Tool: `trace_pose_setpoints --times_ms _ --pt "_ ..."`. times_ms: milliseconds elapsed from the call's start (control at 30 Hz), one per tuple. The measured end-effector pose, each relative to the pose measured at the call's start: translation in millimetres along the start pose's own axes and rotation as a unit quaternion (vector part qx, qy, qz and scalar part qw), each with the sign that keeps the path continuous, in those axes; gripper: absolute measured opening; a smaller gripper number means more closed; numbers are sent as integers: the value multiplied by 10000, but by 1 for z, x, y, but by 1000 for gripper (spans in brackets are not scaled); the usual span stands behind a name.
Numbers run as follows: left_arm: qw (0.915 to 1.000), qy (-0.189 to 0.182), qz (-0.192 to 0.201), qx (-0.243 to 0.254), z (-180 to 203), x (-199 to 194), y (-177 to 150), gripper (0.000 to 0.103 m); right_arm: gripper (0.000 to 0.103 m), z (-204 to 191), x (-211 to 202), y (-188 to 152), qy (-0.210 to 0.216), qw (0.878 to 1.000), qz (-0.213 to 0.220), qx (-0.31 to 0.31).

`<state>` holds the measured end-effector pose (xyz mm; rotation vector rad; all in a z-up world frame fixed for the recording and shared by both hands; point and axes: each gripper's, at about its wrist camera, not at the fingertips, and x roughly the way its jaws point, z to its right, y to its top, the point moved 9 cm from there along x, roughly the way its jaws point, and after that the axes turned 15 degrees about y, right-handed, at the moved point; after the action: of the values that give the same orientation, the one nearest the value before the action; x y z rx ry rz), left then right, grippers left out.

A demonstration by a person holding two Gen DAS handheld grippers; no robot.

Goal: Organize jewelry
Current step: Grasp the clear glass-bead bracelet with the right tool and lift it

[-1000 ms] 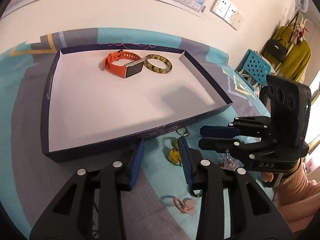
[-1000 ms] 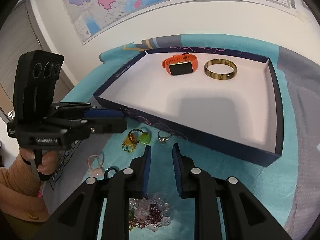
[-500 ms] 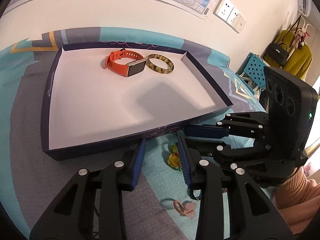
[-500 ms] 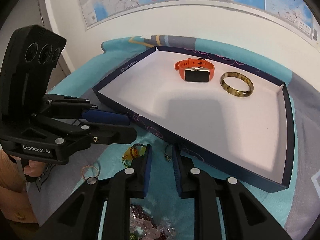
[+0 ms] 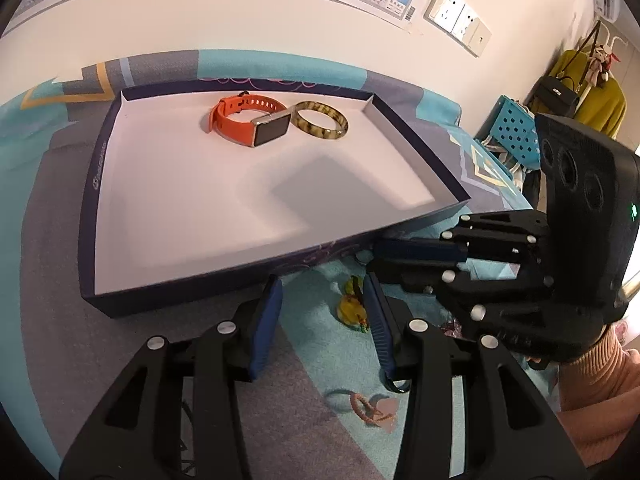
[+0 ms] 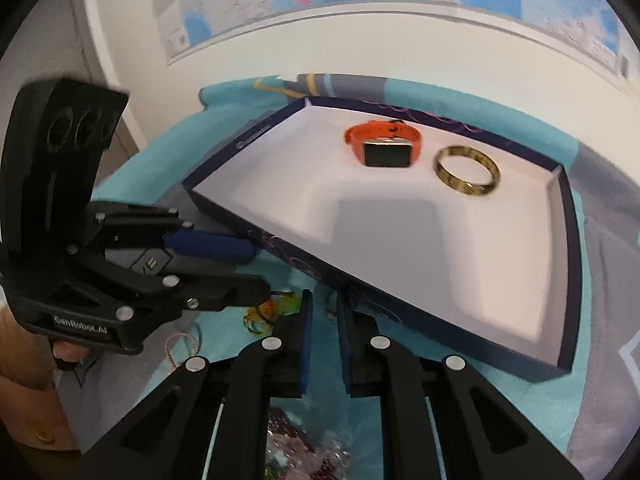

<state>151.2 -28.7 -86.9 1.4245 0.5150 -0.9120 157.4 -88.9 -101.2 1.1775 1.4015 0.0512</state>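
A dark blue tray (image 5: 208,280) with a white floor holds an orange watch (image 5: 248,124) and a tortoiseshell bangle (image 5: 320,120); both also show in the right wrist view, the watch (image 6: 384,148) and the bangle (image 6: 468,170). In front of the tray lie a yellow-green trinket (image 5: 352,308), a pink piece (image 5: 372,412) and a small ring (image 6: 330,312). My left gripper (image 5: 322,304) is open, low over the trinket. My right gripper (image 6: 324,312) is open with a narrow gap, its tips around the small ring by the tray wall (image 6: 400,320); it holds nothing.
A teal and grey patterned cloth (image 5: 60,280) covers the surface. A heap of beads (image 6: 296,456) lies under my right gripper. A wall with a map and sockets (image 5: 456,20) stands behind; a blue basket (image 5: 516,132) and hanging bags are at far right.
My right gripper has moved forward and left toward the tray's front wall and the small ring. My left gripper has edged forward over the yellow-green trinket. Both stay open.
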Motion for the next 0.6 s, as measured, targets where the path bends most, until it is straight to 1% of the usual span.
trace_pose_setpoints --times_ms 67,100,200,233,267,333,467,600 --pt "10000 -75 -8 -59 -2 0 2 41 9 -3 3 0 -94 9998 -73 -177" --pt "9999 -79 -8 -77 -2 0 2 41 7 -4 6 0 -230 9990 -153 -351" --pt "10000 -64 0 -75 -3 0 1 41 7 -9 12 -4 -505 9943 -381 -858" --pt "10000 -53 2 -57 -3 0 1 42 8 -10 13 -5 -531 9927 -439 -987" --pt "10000 -49 -4 -48 -2 1 0 42 9 -10 13 -5 -492 9922 -494 -1035" --pt "10000 -49 -23 -58 -2 1 -1 42 9 -6 14 -5 -293 9944 -550 -859" --pt "10000 -48 -25 -68 -3 1 -2 42 10 0 12 -6 153 9951 -797 -572" --pt "9999 -63 -5 -92 -4 -1 -2 42 11 -6 5 -15 533 9937 -909 -384"
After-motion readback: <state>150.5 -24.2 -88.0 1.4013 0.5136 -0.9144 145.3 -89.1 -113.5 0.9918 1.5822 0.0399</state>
